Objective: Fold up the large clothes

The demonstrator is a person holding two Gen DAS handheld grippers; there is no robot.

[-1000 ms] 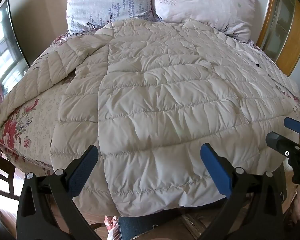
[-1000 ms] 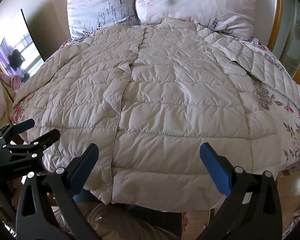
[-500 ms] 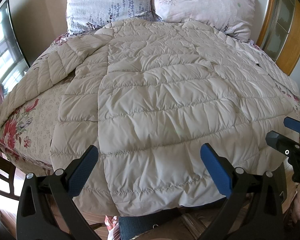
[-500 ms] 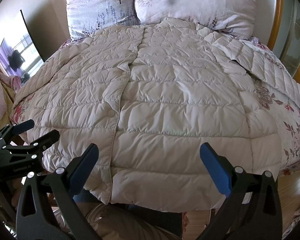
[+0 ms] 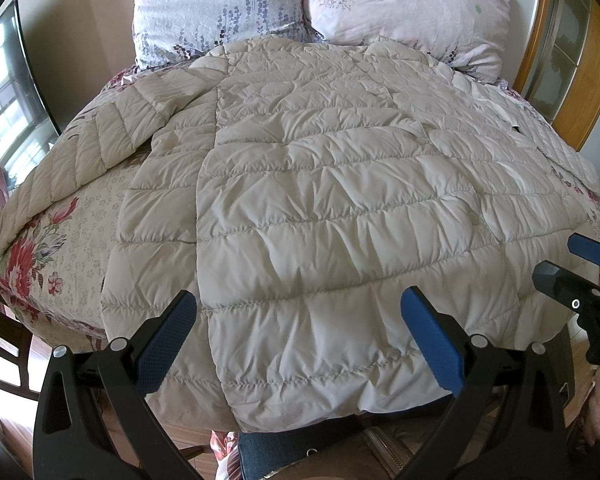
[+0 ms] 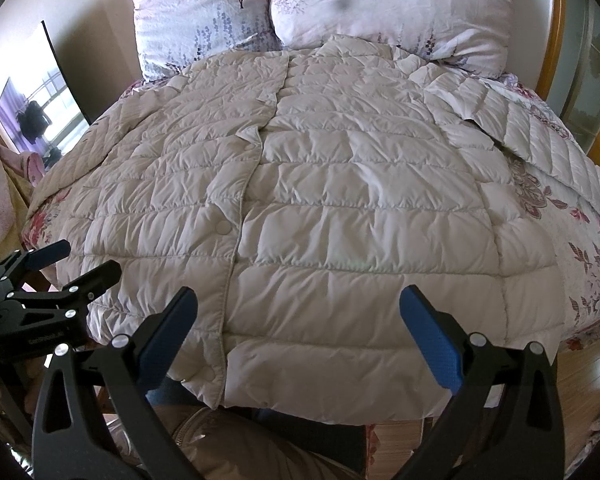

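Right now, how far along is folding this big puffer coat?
Done: the coat lies spread flat on the bed, front closed, sleeves out. In hand: nothing; the left gripper and right gripper hover open at its hem. Left: every fold.

At the top of my frame I see two floral pillows [image 5: 220, 4] [image 5: 412, 4] side by side against the wall. A flowered bedsheet [image 5: 48, 248] shows at lower left, and a wooden bed frame [image 6: 548, 28] curves down the upper right.
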